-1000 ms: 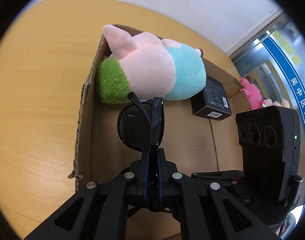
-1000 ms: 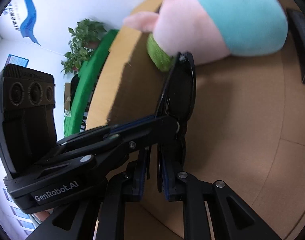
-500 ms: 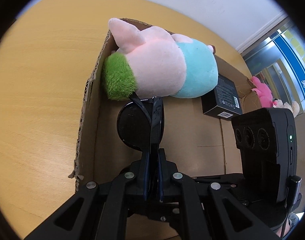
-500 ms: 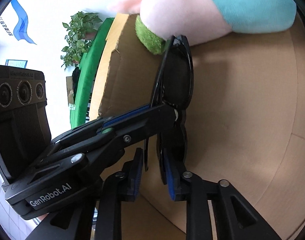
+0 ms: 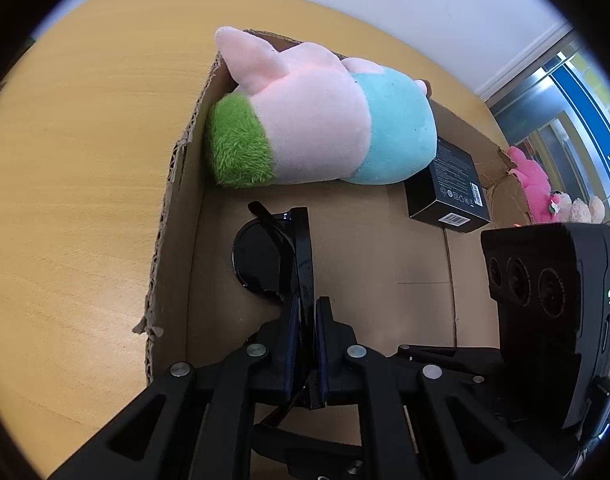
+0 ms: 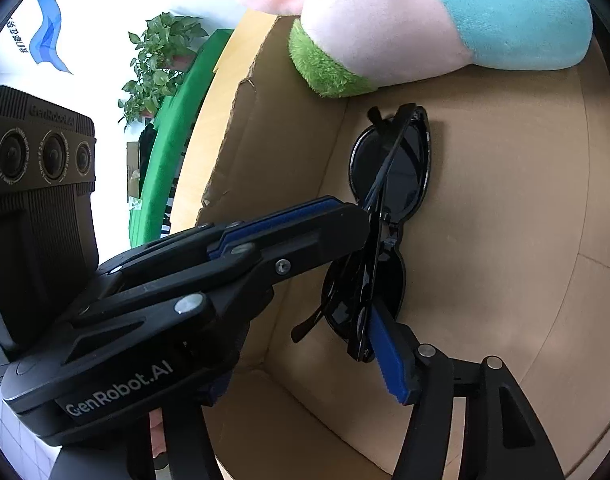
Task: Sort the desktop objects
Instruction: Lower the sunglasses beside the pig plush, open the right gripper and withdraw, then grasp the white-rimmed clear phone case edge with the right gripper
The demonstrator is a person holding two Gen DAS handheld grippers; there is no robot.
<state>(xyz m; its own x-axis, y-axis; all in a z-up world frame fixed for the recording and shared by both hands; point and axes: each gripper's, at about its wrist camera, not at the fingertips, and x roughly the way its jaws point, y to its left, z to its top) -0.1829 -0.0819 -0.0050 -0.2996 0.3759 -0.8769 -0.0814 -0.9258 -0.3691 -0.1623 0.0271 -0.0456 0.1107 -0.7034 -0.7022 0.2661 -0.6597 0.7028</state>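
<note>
While the left claw (image 5: pixel 305 320) pinches the folded black plastic sunglasses (image 5: pixel 273 256) edge-on between its blue pads, the left wrist view shows them low inside the open brown cardboard box (image 5: pixel 177 240) on the round wooden desk (image 5: pixel 85 160), just short of the pink, green and blue plush pig (image 5: pixel 325 132); a small black carton (image 5: pixel 445 196) lies further right. Whether the lens touches the floor cannot be told. A good release probably means lowering until the frame rests flat, then spreading the jaws slowly.

From the right wrist view, the left claw (image 6: pixel 361 220) reaches across from the left, tilted downward, clamped near the sunglasses (image 6: pixel 389 184) bridge. The right claw's blue pad (image 6: pixel 389 356) lies against the near lens; its other finger is hidden, so its grip cannot be told.
</note>
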